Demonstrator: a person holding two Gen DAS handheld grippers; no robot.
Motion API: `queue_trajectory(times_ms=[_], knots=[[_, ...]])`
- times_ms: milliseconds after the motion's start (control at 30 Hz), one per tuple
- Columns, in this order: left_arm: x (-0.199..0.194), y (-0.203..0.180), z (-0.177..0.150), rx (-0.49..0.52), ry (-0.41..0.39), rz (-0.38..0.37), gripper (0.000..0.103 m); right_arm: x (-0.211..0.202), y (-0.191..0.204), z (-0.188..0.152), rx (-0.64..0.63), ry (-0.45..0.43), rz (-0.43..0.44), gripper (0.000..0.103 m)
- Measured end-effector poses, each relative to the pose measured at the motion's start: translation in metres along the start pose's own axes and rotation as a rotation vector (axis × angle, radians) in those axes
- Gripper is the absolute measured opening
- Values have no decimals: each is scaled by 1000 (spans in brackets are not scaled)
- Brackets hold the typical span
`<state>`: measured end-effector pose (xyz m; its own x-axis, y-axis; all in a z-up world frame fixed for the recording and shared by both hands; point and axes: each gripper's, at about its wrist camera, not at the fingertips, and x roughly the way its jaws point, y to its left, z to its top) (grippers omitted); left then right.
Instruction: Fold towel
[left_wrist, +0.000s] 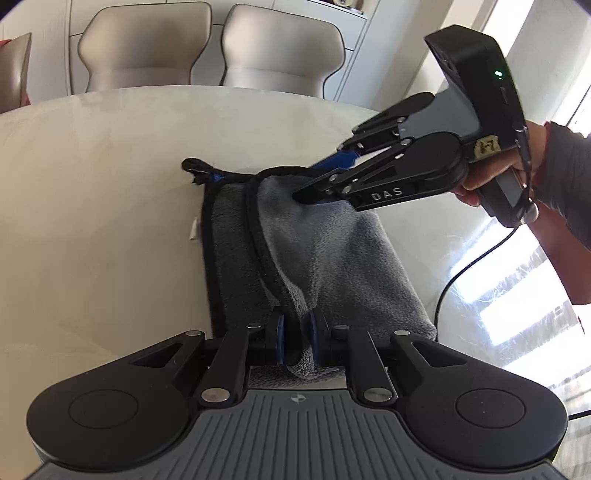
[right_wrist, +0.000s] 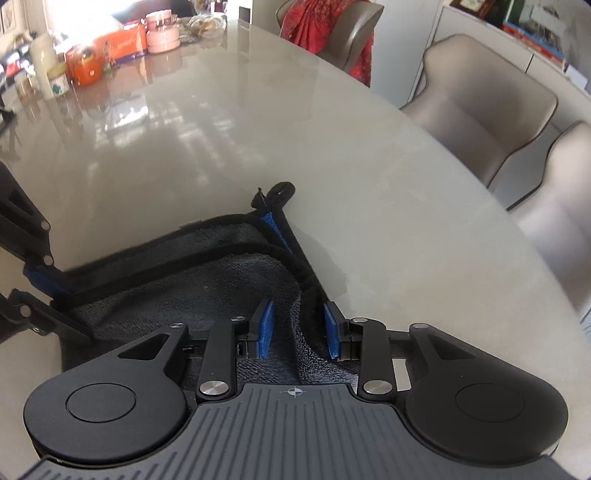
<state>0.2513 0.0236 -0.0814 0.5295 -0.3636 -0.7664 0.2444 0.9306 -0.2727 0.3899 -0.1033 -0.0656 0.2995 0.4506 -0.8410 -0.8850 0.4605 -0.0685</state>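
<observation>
Towel (left_wrist: 325, 258), soft, limp plush at frame centre, handles best by its bound hem, where left gripper (left_wrist: 297, 332) and right gripper (right_wrist: 299, 328) both pinch folds.

A: Where is there room to move?
B: The shiny cream oval table (right_wrist: 258, 122) is bare beside the grey fluffy towel (left_wrist: 332, 258).
A: What's in the way?
B: Orange boxes (right_wrist: 107, 51) and a pink tin (right_wrist: 162, 37) crowd the far end; padded beige chairs (left_wrist: 207, 48) stand along the edge.
</observation>
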Motion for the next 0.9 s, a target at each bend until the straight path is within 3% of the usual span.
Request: queue_trajectory(times_ms=[133, 333, 500, 633, 767, 900], knots=[[-10, 4, -1, -18, -36, 6, 13, -12, 15, 5, -93, -48, -36, 7], [-26, 15, -4, -56, -81, 74, 13, -24, 7, 21, -50, -161, -57, 7], [-28, 28, -10, -96, -60, 123, 13, 0, 7, 27, -30, -147, -70, 7], [-28, 31, -12, -152, -44, 56, 14, 10, -1, 25, 31, -133, -75, 7], [-32, 25, -6, -169, -82, 21, 16, 12, -1, 21, 43, -107, -107, 16], [-42, 15, 3, -135, -150, 36, 23, -13, 5, 20, 20, -239, -132, 17]])
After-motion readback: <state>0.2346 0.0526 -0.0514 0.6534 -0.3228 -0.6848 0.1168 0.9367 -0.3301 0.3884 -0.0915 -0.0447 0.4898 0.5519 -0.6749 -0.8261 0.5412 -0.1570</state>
